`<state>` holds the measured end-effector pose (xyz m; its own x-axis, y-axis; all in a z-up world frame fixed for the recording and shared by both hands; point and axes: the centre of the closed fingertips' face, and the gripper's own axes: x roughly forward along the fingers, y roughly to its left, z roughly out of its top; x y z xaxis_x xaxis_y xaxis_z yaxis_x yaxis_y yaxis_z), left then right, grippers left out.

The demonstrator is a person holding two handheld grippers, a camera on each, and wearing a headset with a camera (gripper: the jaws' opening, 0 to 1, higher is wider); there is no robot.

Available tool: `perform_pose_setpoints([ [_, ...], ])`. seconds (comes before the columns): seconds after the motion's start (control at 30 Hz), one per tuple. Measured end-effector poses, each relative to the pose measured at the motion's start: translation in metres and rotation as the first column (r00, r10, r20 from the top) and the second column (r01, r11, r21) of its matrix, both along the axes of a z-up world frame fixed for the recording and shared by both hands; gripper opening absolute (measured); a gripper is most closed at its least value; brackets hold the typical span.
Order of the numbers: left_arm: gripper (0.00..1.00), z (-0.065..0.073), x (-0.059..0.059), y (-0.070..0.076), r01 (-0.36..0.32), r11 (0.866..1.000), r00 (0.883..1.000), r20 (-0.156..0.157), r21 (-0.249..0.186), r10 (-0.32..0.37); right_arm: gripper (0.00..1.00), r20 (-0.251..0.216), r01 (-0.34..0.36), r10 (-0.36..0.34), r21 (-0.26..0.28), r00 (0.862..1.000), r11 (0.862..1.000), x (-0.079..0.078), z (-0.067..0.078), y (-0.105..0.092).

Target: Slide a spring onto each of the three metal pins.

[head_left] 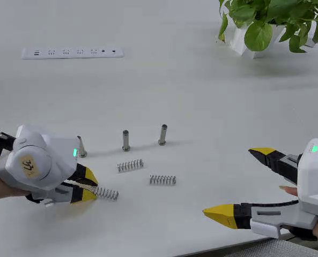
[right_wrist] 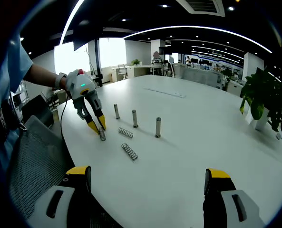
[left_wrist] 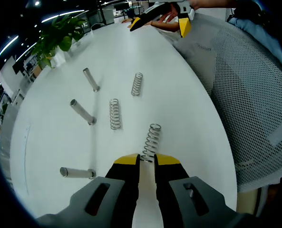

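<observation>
I see my left gripper (head_left: 91, 186) pinching 1 end of a spring (head_left: 106, 193) with jaws almost closed, while my right gripper (head_left: 229, 182) is wide open and empty

A wide white tabletop (head_left: 191, 85) has a rounded edge. At its far right stands a leafy potted plant (head_left: 266, 21); toward its far left lies a white power strip (head_left: 72, 52). A grey mesh chair (left_wrist: 245, 95) meets its near edge. Beyond it, curved light strips (right_wrist: 193, 29) cross a dark office ceiling.
</observation>
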<state>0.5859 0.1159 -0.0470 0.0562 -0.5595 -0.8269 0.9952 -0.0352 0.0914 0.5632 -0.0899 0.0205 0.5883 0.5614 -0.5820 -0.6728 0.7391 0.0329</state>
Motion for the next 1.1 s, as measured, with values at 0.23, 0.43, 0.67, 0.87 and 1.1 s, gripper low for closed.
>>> perform_pose_setpoints([
  [0.23,0.08,-0.0012,-0.0020,-0.0013,0.034,0.997,0.999,-0.007,0.071,-0.034,0.99,-0.001,-0.002,0.002,0.005,1.000,1.000,-0.0006,-0.0004,0.0016],
  [0.43,0.07,-0.0039,-0.0015,-0.0007,0.091,0.983,0.996,-0.008,0.156,-0.091,0.99,-0.004,-0.012,0.012,0.005,1.000,1.000,-0.0004,-0.0019,0.0038],
  [0.67,0.07,-0.0050,0.0015,0.0008,0.038,0.985,0.998,-0.047,0.165,-0.031,0.99,0.002,-0.007,0.007,0.012,1.000,1.000,0.0003,-0.0006,0.0037],
  [0.87,0.07,-0.0034,0.0007,0.0033,-0.036,0.993,0.997,-0.063,0.114,0.043,0.99,-0.001,-0.004,0.004,0.014,1.000,1.000,-0.0014,-0.0021,0.0032],
  [1.1,0.06,-0.0018,0.0024,0.0025,-0.182,0.983,0.979,-0.097,0.000,0.181,0.99,-0.002,-0.014,0.014,0.020,1.000,1.000,0.0003,-0.0013,0.0069],
])
